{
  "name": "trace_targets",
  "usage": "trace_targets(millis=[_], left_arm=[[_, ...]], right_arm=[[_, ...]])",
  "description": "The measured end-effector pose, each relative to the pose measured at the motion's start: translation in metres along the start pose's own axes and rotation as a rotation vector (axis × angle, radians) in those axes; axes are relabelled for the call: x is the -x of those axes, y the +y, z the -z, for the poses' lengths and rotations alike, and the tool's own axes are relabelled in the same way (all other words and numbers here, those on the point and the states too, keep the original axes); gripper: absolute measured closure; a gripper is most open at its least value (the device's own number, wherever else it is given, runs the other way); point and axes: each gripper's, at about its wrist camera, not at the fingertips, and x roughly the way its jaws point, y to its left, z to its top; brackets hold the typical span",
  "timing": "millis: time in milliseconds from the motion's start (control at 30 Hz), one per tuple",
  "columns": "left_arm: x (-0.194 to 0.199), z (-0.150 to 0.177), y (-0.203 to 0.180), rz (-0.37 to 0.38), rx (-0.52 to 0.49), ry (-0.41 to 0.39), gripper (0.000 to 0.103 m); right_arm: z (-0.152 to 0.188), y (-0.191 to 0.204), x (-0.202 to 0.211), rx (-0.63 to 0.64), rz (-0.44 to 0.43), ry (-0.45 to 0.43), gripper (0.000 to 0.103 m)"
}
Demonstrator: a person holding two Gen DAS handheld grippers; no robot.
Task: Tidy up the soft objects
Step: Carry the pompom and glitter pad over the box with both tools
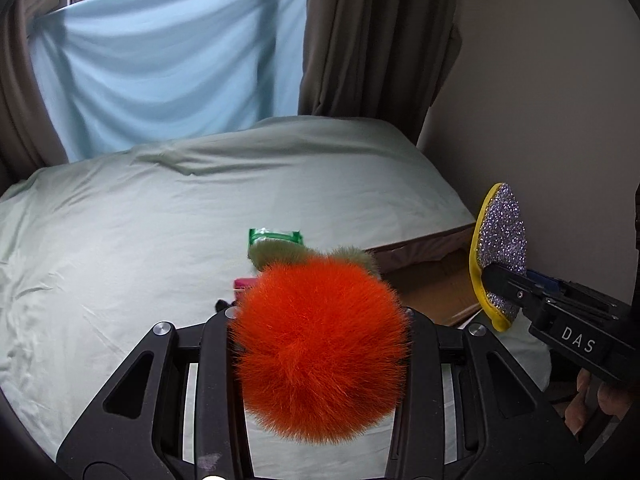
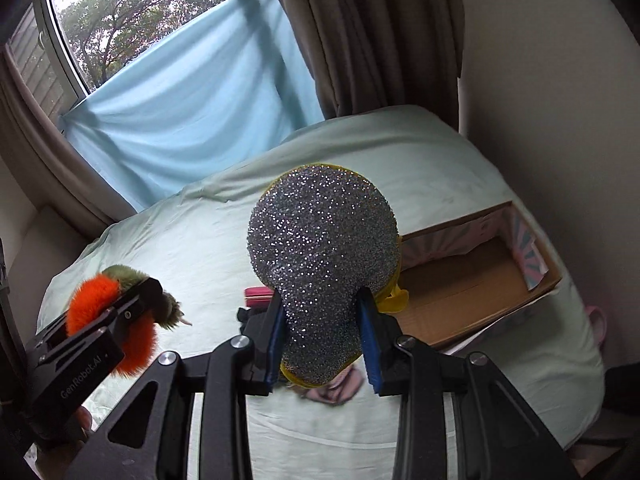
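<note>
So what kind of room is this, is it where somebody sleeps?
Most likely a bedroom. A wide bed with a pale green sheet fills the view, brown curtains hang by a window with trees outside, and an open cardboard box sits on the bed.

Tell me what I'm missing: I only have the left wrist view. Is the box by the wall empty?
Observer: The cardboard box shows a bare brown floor; its near corner is hidden behind the sparkly sponge.
Operator: How does the right tool hold that sponge?
Observer: The right tool pinches its narrow lower end between blue pads.
Operator: Anything under it?
Observer: A pink item lies on the sheet below the sponge.
Operator: And my fluffy toy?
Observer: The left tool clamps the orange toy across its middle.
</note>
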Motion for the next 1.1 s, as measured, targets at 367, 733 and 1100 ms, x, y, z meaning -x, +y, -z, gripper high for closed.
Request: trace_targets(millis=[367, 733, 1100], left_arm=[[-0.099, -0.024, -0.128, 0.036, 0.025, 0.097, 0.071], [-0.236, -0.012, -0.189, 0.023, -0.008, 0.329, 0.071], [-0.343, 0.032, -0.188, -0.038, -0.071, 0.594, 0.071]], right_arm=[[-0.041, -0.121, -0.026, 0.052, 0.052, 0.135, 0.072], [-0.059, -0.226, -0.138, -0.051, 0.071, 0.415, 0.072], [-0.049, -0.258, -0.223, -0.125, 0.041, 0.639, 0.070]])
